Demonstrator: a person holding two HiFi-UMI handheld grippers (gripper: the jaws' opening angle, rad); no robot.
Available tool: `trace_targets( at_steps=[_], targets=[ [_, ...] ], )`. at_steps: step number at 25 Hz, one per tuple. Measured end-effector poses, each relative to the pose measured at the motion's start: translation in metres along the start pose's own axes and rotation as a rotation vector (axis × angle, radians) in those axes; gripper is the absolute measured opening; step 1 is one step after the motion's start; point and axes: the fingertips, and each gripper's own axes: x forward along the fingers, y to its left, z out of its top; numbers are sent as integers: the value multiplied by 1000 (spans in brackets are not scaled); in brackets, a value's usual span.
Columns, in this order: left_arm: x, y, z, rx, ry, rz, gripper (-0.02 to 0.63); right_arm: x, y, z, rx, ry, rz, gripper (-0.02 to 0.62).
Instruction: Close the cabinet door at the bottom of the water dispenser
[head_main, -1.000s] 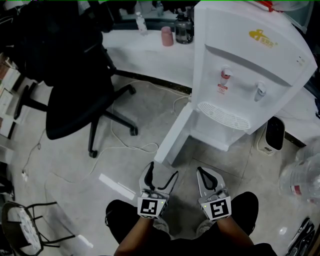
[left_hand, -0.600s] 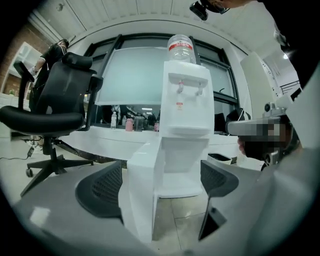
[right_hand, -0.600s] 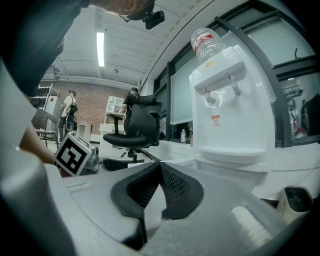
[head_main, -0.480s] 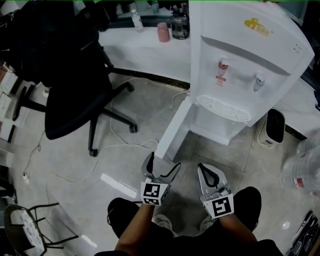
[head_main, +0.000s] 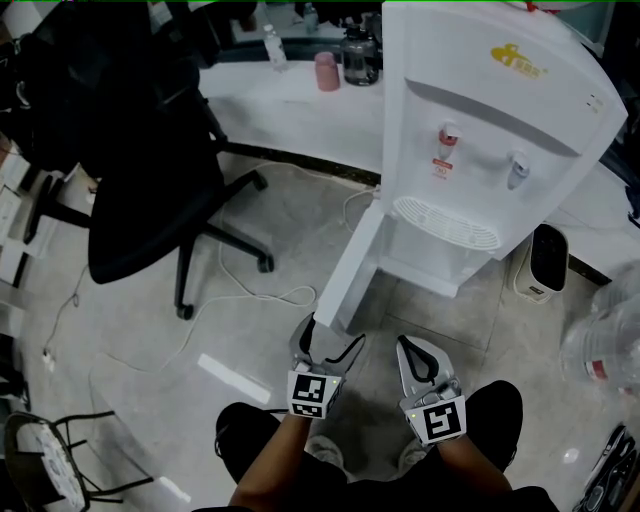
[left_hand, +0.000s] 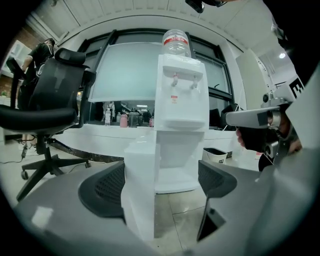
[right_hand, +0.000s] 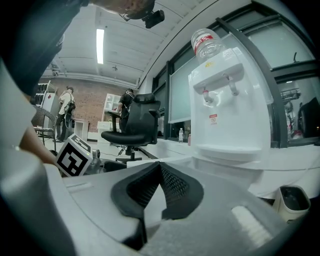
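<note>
Now, left gripper (head_main: 331, 336) with jaws wide and just closing slightly, free edge of the cabinet door (head_main: 350, 262) between them, door swung out from the water dispenser (head_main: 480, 130) base, right gripper (head_main: 420, 352) alongside, jaws together, empty.

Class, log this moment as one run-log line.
door: open | left gripper: jaws open, just closing, astride door edge | right gripper: jaws shut, empty

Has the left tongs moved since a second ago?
Yes. The left tongs has come forward to the cabinet door: the door's free edge now stands between its open jaws, which have just been opening.
</note>
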Motion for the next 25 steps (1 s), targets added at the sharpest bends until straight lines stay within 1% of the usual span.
trace_targets(
  at_steps=[2, 6, 10, 12, 15, 18, 22, 25],
  targets=[
    [1, -8, 0, -2, -1, -17, 469, -2, -4, 1, 16, -3, -12, 3],
    [-2, -24, -1, 8, 3, -43, 463, -2, -6, -2, -6, 16, -16, 3],
    [-2, -39, 0, 13, -3, -75, 450, -1, -14, -15, 53, 30, -50, 3],
    [-2, -50, -1, 17, -1, -98, 445, -2, -17, -20, 65, 43, -61, 3],
    [2, -65, 0, 22, -6, -127, 443, -4, -23, -11, 51, 28, -72, 3],
    [6, -74, 2, 25, -22, -122, 439, -7, -34, -2, 0, 21, -89, 3],
    [11, -90, 3, 26, -36, -150, 434, -20, -62, -3, 17, 64, -159, 3],
    [14, -105, 3, 45, -34, -190, 422, -23, -76, -2, 10, 66, -180, 3]
  ],
)
